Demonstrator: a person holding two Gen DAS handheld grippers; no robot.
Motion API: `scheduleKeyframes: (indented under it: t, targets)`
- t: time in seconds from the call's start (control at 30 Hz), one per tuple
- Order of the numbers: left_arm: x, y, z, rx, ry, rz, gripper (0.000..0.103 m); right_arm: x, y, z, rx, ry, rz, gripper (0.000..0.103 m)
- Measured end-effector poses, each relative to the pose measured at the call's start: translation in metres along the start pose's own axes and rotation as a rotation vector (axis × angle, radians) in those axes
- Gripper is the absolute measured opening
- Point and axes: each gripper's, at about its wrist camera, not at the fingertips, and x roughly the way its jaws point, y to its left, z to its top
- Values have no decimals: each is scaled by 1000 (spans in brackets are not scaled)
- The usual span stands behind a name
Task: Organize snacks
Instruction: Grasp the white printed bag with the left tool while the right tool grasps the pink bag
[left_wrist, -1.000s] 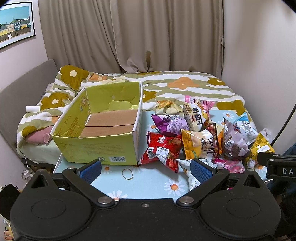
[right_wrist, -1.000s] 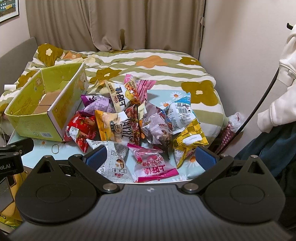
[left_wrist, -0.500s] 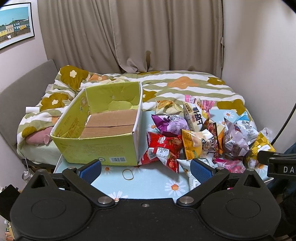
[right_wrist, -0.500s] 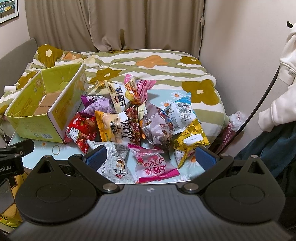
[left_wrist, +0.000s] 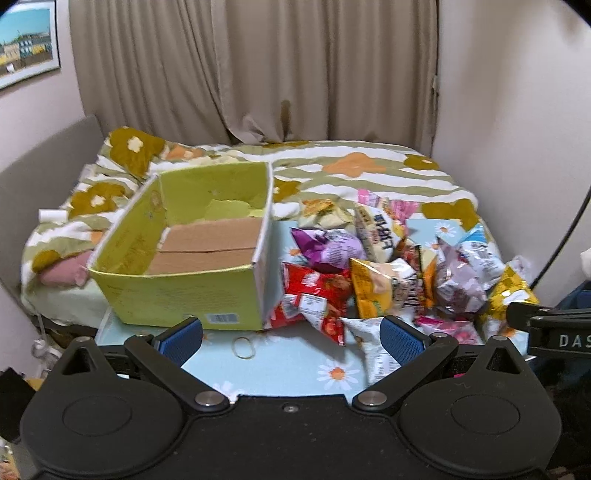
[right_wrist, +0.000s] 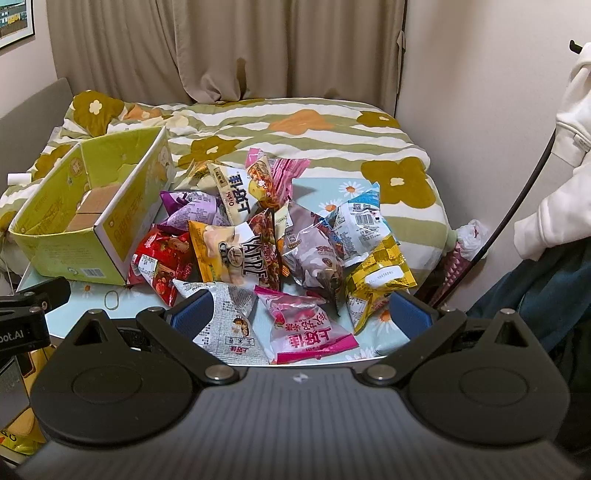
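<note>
Table (left_wrist: 295, 365) holds bare-bottomed box (left_wrist: 192, 258) beside snacks (right_wrist: 280, 243)

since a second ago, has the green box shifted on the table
No. The green box sits where it did: its barcode corner lies just as close to the rubber band, and the red snack bag leans on the same side.

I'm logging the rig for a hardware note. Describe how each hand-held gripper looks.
The left hand-held gripper and right hand-held gripper look alike: a matte black body with two round discs, silver pivot screws, angled black linkage arms and blue ribbed pads. The right one's body is ridged; white lettering marks each one's side.
</note>
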Motion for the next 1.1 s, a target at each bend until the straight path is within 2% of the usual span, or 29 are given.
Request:
scheduleKeyframes:
  t: [0.3, 0.4, 0.6, 0.83, 0.97, 1.1]
  targets:
    - [32, -13, 4, 49, 83, -102, 103, 5, -9, 2, 51, 22, 9, 103]
    - [53, -20, -4, 66, 113, -171, 103, 15, -16, -4, 72, 42, 1, 103]
    - [92, -39, -10, 60, 158, -225, 103, 55, -37, -18, 95, 96, 13, 103]
    - [136, -61, -12, 24, 236, -210, 100, 105, -56, -33, 26, 162, 133, 103]
    - [161, -72, -19, 14, 314, -195, 97, 125, -58, -38, -42, 166, 192, 103]
    - [175, -81, -24, 3, 340, -187, 96, 143, -59, -45, -105, 171, 261, 103]
